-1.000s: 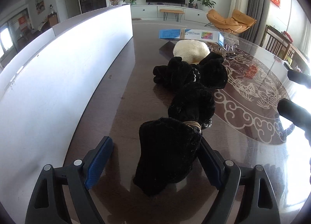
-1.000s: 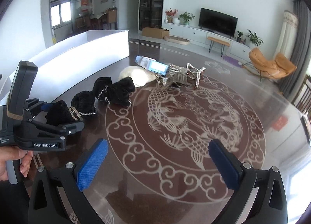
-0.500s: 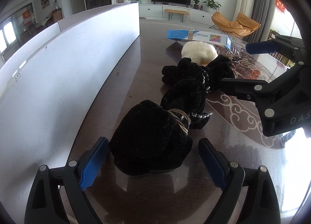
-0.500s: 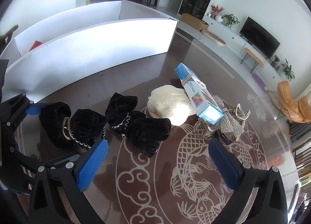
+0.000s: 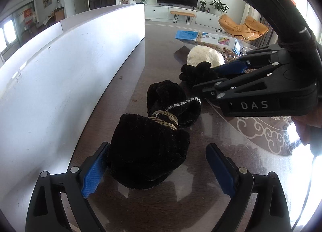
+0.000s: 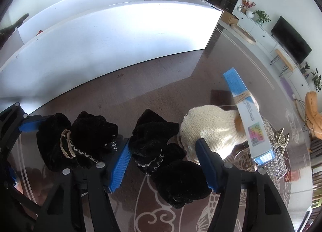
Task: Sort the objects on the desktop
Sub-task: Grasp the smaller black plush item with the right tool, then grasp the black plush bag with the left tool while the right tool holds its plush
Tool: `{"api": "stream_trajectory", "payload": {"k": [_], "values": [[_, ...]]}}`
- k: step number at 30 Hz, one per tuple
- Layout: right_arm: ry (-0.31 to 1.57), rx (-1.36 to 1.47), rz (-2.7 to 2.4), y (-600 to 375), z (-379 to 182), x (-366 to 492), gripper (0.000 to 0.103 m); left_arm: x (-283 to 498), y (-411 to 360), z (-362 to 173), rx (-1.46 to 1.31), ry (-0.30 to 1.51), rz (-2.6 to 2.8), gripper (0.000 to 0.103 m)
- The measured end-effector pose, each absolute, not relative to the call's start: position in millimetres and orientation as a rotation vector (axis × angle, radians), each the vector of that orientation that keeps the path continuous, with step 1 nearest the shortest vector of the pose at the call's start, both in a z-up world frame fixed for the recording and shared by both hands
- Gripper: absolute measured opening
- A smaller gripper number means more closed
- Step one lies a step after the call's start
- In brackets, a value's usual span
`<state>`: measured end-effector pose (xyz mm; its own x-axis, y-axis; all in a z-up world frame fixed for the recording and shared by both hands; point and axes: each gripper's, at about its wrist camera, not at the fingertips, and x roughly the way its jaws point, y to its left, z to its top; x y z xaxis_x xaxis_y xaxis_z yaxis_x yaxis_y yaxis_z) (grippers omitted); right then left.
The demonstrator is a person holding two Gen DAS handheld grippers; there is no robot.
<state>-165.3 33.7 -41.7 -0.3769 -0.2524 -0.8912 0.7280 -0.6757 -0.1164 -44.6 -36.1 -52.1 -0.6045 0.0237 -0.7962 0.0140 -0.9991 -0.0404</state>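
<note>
A black velvet bundle (image 5: 149,147) tied with tan bands lies on the glass table between the open fingers of my left gripper (image 5: 157,165); it also shows in the right wrist view (image 6: 76,141). A second black velvet bundle (image 6: 163,155) with a silver chain lies between the open fingers of my right gripper (image 6: 163,163), which reaches over it from the right in the left wrist view (image 5: 231,75). A cream knitted pouch (image 6: 213,129) and a blue box (image 6: 247,115) lie beyond.
A curved white partition (image 5: 70,66) runs along the table's left side. Sparkly silver clips (image 6: 279,151) lie under the blue box. The table (image 5: 161,46) carries a pale fish pattern (image 6: 177,218) on the right.
My right gripper swung in over the second black bundle and now straddles it. My left gripper moved forward, so its fingers now flank the first bundle.
</note>
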Motion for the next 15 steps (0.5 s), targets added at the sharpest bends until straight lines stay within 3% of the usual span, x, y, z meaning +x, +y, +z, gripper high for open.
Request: {"api": "stream_trajectory", "payload": {"k": [7, 10, 11, 12, 14, 15], "values": [[0.221, 1.437, -2.23, 134, -43, -121, 0.049, -43, -29, -51, -1.351, -0.072, 2.745, 0.095], [0.129, 1.423, -2.293, 174, -39, -87, 0.05, -42, -13, -52, -1.32, -0.006, 2.671, 0.095], [0.127, 1.405, -2.32, 183, -37, -77, 0.054, -41, -7, -52, -1.313, 0.022, 2.65, 0.095], [0.135, 1.391, -2.347, 191, -36, -71, 0.072, -41, -2, -52, -1.311, 0.055, 2.635, 0.095], [0.169, 1.36, -2.391, 201, -39, -63, 0.096, -40, 6, -53, -1.324, 0.116, 2.631, 0.095], [0.202, 1.35, -2.405, 201, -40, -65, 0.097, -39, 8, -52, -1.326, 0.129, 2.632, 0.095]]}}
